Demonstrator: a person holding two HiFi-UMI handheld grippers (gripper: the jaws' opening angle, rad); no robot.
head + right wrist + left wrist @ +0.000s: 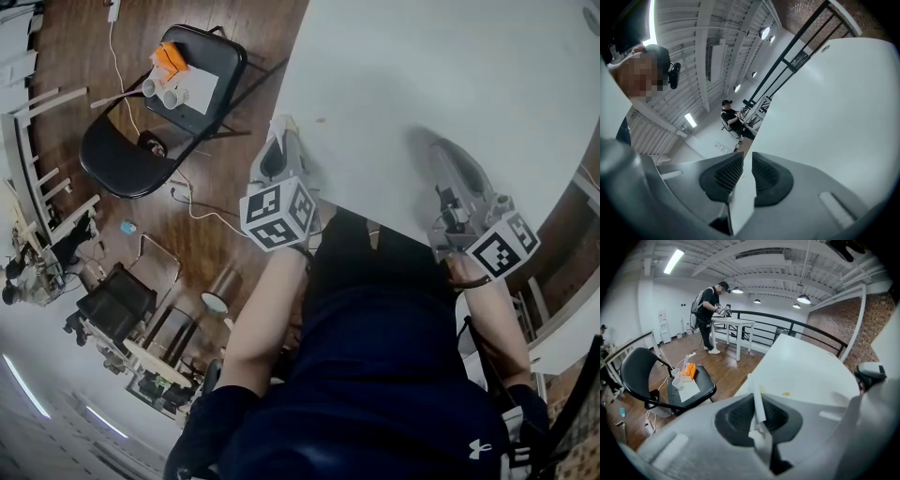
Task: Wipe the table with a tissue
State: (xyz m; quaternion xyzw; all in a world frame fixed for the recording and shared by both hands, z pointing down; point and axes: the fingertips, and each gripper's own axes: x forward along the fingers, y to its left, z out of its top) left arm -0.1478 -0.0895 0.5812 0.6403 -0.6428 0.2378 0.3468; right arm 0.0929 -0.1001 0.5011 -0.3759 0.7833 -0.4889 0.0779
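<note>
The white table (422, 84) fills the upper right of the head view. My left gripper (279, 133) sits at the table's near left edge, pointing down onto it. In the left gripper view, that gripper (757, 401) is shut on a thin white tissue (755, 390) that sticks up past the jaw tips. A small yellowish stain (786, 393) lies on the table (811, 371) just beyond. My right gripper (446, 155) rests over the table's near right part. In the right gripper view it (743, 164) stands nearly closed, with a white tissue piece (739, 201) between the pads.
A black folding chair (141, 141) stands on the wooden floor left of the table, holding an orange box (169, 58), two paper cups (164, 92) and a white sheet. A cable runs across the floor. Another person (710, 315) works at a far white table by a railing.
</note>
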